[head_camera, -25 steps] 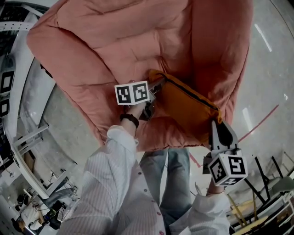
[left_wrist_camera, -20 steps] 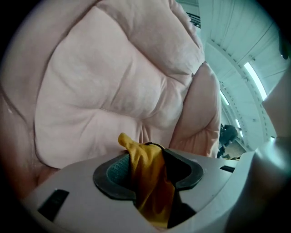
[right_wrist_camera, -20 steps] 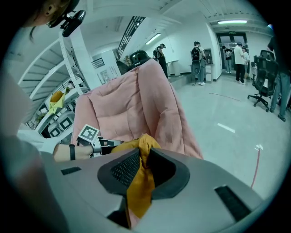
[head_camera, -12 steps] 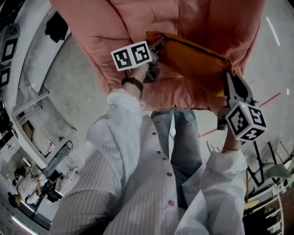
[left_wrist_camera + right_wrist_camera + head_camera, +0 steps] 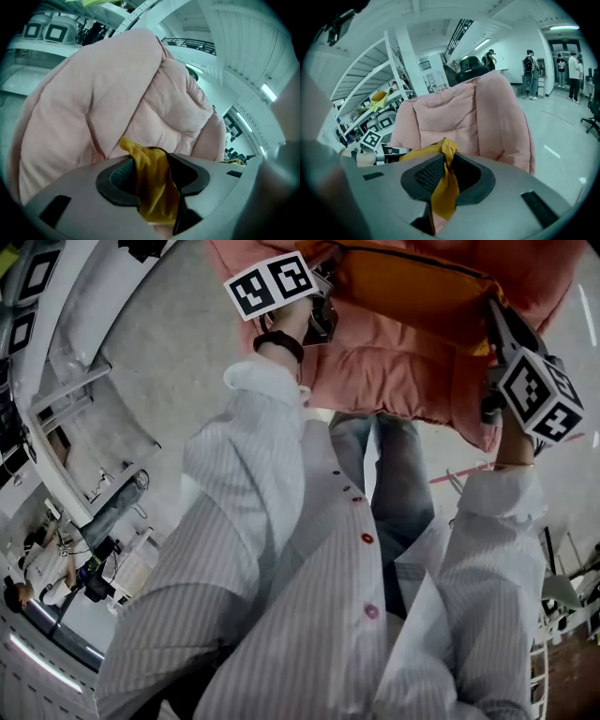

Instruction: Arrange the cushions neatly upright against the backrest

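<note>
**A:** What do the jaws of the left gripper (image 5: 151, 176) have between them?

**B:** A fold of mustard cloth, pinched between the pads. It is one corner of the cushion (image 5: 412, 282). The jaws stand narrow and clamped on the fabric.

**A:** And the right gripper (image 5: 446, 180)?

**B:** The same at the opposite corner. Its jaws are drawn in tight on the cloth, which bunches into a small knot just above the pads.

**A:** So where does that put the cushion?

**B:** It hangs between the two grippers, spread across the front of the pink chair (image 5: 394, 381) and above the seat padding. The head view crops its upper part, so I cannot tell whether it touches the chair anywhere.

**A:** How far along is the job, would you say?

**B:** About midway, I think. The cushion is gripped and lifted but not yet placed. In both gripper views the backrest (image 5: 459, 112) rises beyond the cloth with nothing leaning on it. What remains is to carry the cushion back, stand it upright against that padding and let go. I see no other cushion in these views.
</note>
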Demonstrator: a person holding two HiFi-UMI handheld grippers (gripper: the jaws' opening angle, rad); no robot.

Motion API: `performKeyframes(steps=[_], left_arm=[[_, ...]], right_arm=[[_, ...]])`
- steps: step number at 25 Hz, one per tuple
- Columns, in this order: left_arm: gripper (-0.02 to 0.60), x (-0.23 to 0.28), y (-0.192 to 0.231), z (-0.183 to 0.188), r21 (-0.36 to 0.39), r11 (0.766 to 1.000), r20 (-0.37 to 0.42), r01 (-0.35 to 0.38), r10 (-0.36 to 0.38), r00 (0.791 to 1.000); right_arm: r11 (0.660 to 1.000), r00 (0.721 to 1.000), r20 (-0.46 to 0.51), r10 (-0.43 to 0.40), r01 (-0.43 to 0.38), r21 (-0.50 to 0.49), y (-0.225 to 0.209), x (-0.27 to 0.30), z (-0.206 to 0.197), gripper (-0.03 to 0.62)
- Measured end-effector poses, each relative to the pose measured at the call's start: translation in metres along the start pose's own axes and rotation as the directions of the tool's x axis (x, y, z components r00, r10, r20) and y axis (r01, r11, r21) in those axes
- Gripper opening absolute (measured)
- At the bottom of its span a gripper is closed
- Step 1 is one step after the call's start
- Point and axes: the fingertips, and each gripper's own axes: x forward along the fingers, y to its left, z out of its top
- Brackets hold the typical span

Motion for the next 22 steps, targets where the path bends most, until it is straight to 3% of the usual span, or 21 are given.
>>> performKeyframes(steps=[11,22], left_arm=[[0.210,-0.040,0.026,-0.017,-0.088,0.994,0.020,-0.072,0.074,0.997],[0.210,-0.025,0.023,-0.065,-0.144,0.983,-0.024,-0.114,0.112,0.993]], right_arm=[[0.997,0.997,-0.075,0.033,-0.037,-0.061,0.011,0.030,-0.006,0.063],[0.997,0.989,-0.143,0.032,-0.041,-0.060,-0.033,0.055,-0.039,0.063]])
